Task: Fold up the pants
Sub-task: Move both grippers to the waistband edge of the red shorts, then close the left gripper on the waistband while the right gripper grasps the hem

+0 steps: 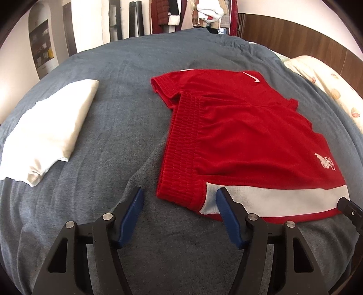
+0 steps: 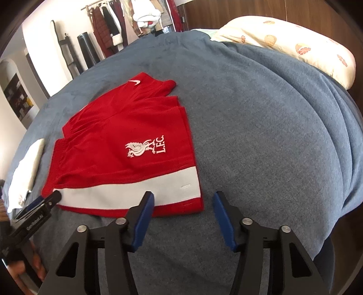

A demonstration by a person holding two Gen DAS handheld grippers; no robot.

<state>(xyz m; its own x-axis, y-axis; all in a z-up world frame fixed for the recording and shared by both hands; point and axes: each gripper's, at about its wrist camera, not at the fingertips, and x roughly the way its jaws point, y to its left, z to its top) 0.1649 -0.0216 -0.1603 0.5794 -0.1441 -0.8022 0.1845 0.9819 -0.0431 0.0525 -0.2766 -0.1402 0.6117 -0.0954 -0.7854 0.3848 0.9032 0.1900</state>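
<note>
Red football shorts (image 1: 245, 136) with a white side stripe, a white swoosh and a white crest lie flat on the blue-grey blanket (image 1: 127, 109). They also show in the right wrist view (image 2: 118, 145). My left gripper (image 1: 180, 199) is open and empty, at the near waistband corner, its right finger over the white stripe. My right gripper (image 2: 183, 202) is open and empty, straddling the near hem corner of the shorts. The left gripper's tip (image 2: 43, 202) shows at the shorts' near left corner in the right wrist view.
A folded white cloth (image 1: 47, 129) lies on the blanket left of the shorts. A patterned pillow (image 2: 295, 43) lies at the bed's head on the right. A clothes rack (image 1: 190, 13) stands beyond the far edge of the bed.
</note>
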